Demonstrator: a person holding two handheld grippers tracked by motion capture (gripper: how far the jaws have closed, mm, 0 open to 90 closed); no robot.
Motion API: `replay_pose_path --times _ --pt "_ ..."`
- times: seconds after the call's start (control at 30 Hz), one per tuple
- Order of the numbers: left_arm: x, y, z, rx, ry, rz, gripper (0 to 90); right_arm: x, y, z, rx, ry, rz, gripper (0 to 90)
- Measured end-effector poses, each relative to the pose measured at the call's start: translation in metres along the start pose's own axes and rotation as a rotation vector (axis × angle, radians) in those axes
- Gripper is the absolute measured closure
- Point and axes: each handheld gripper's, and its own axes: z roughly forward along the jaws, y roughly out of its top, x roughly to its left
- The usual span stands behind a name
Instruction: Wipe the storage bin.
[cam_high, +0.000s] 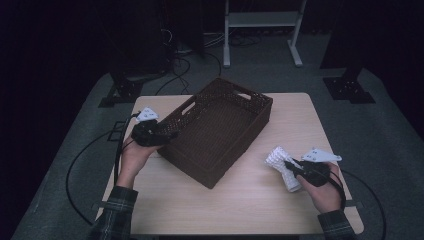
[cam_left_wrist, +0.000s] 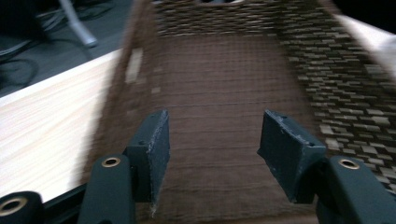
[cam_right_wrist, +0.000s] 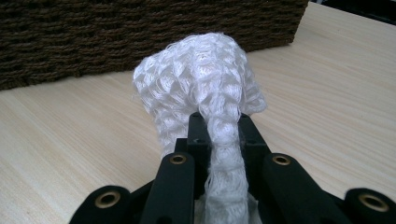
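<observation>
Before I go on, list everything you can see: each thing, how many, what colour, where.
Basket: one, dark brown woven, empty, set at an angle mid-table.
Net: one, white mesh, on the table right of the basket, pinched at its waist.
Table: one, light wood.
Stand: one, white frame, on the floor beyond the table.
Cables: several, black, on the floor behind the table.
Left claw: black, jaws apart, nothing between them, at the basket's left end.
Right claw: black, shut on the net.
Hands: two, checked sleeves, at the near edge.
</observation>
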Motion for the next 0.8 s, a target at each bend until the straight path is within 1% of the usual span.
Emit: replay_pose_path --times 0.07,0.13,0.17,0.27,0.3,0.33,0.4,0.53,0.6,0.7,0.77,0.8 --pt "-0.01 0.001 0.001 0.003 -0.024 0.012 42.4 0.0 0.0 0.0 0.003 0.001 0.001 79.0" --pt "-0.021 0.001 0.002 -0.003 -0.065 0.011 42.8 0.0 0.0 0.0 0.004 0.001 0.002 79.0" --pt "-0.026 0.001 0.003 0.0 -0.083 0.019 43.1 0.001 0.0 0.0 0.003 0.001 0.003 79.0" --pt "-0.04 0.002 0.006 0.006 -0.11 0.041 43.1 0.001 0.0 0.001 0.002 0.001 -0.003 79.0" --pt "-0.045 0.002 0.007 0.004 -0.126 0.043 43.1 0.001 0.0 0.001 0.003 0.002 -0.003 79.0" --pt "-0.051 0.002 0.009 0.005 -0.153 0.045 43.1 0.001 0.0 0.001 0.004 0.002 -0.003 79.0" --pt "-0.058 0.002 0.013 0.005 -0.18 0.05 43.1 0.001 0.0 0.001 0.005 0.003 -0.004 79.0" --pt "-0.077 0.003 0.02 0.017 -0.224 0.067 43.5 0.002 0.0 0.001 0.003 0.004 -0.005 79.0" --pt "-0.084 0.002 0.025 0.026 -0.237 0.077 43.5 0.001 0.0 0.001 0.003 0.005 -0.005 79.0" --pt "-0.096 -0.001 0.034 0.052 -0.266 0.093 43.5 0.001 -0.001 0.001 0.004 0.005 -0.005 79.0" --pt "-0.102 -0.003 0.04 0.07 -0.28 0.099 43.8 0.001 -0.001 0.001 0.004 0.005 -0.006 79.0" --pt "-0.104 -0.004 0.043 0.08 -0.284 0.108 44.0 0.001 -0.001 0.001 0.006 0.005 -0.007 79.0"
